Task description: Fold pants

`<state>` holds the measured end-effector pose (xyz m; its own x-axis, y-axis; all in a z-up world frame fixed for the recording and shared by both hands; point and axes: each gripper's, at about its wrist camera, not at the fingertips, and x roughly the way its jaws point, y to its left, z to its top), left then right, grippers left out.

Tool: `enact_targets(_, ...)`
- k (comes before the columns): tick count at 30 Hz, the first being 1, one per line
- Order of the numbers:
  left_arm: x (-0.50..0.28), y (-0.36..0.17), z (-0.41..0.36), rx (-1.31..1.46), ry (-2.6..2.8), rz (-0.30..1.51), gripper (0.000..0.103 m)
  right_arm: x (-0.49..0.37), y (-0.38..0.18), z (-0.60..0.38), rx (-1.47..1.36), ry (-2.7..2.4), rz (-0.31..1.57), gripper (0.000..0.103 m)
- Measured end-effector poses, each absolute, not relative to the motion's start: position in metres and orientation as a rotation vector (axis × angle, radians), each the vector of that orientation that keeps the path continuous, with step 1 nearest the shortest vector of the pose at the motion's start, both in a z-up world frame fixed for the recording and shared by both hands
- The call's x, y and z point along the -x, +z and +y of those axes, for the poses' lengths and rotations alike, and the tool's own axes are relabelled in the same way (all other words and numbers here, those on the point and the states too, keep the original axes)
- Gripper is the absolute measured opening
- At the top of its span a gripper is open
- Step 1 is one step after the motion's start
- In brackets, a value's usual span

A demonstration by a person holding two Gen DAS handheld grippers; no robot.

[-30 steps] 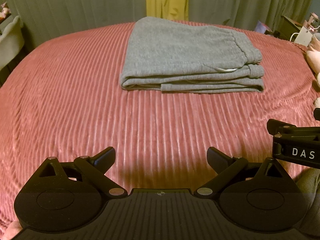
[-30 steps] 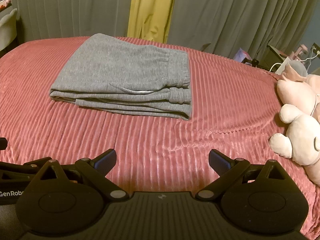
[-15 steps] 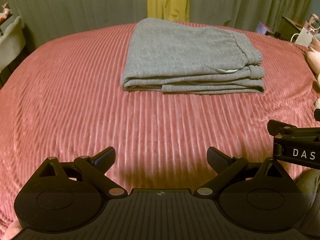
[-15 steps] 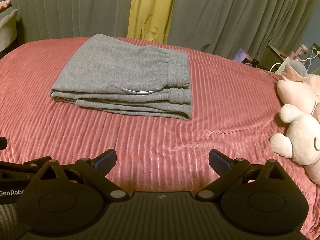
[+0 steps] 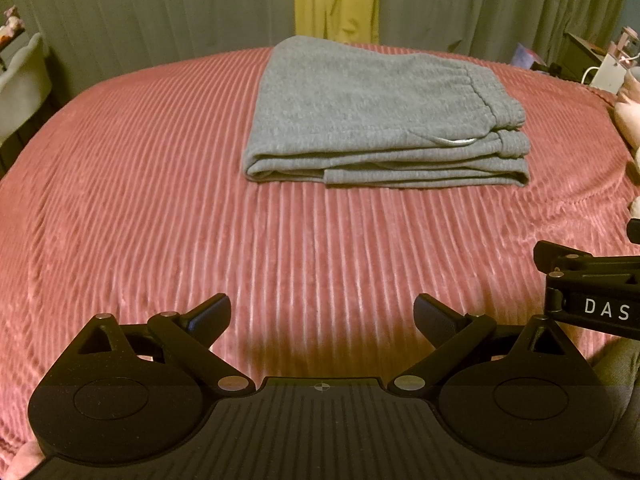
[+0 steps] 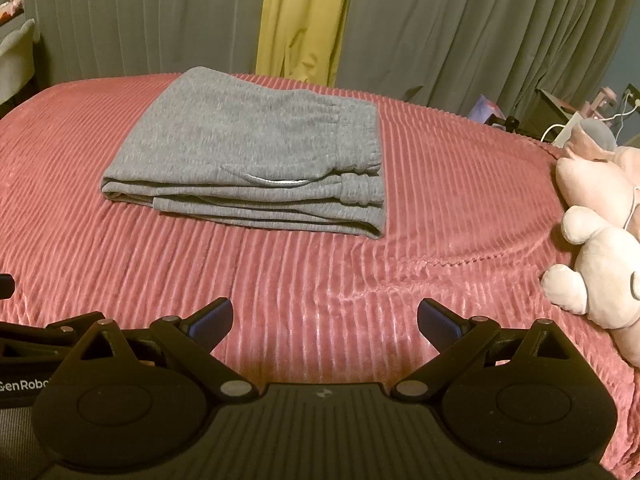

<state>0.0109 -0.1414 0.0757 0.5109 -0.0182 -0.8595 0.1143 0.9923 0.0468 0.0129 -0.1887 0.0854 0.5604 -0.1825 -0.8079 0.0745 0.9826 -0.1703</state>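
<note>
Grey sweatpants [image 5: 380, 120] lie folded into a flat stack on the pink ribbed bedspread [image 5: 160, 200], waistband at the right end. The right wrist view shows the same folded pants [image 6: 256, 160] left of centre. My left gripper [image 5: 322, 316] hovers open over the bedspread, well short of the pants, with nothing between its fingers. My right gripper [image 6: 324, 318] is open too, equally far back and empty. The side of the right gripper [image 5: 592, 292] shows at the right edge of the left wrist view, and the left gripper's body [image 6: 24, 360] shows at the left edge of the right wrist view.
Pale plush toys [image 6: 600, 240] lie on the bed's right side. Grey curtains with a yellow strip [image 6: 304, 20] hang behind the bed. A cluttered stand with cables [image 6: 592, 112] is at far right. A white chair [image 5: 20, 80] stands at far left.
Both views have shifted only slightly; the pants sit a touch lower in the left wrist view. Both grippers stay open.
</note>
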Motion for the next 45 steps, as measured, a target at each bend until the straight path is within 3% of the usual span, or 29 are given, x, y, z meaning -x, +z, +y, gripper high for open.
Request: enact_targets(45,-0.0107,0.0777,-0.1479,-0.127,-0.06,0.962,0.101,-0.0134,0.0813,-0.1921,0.101,-0.136,0.964,0.099)
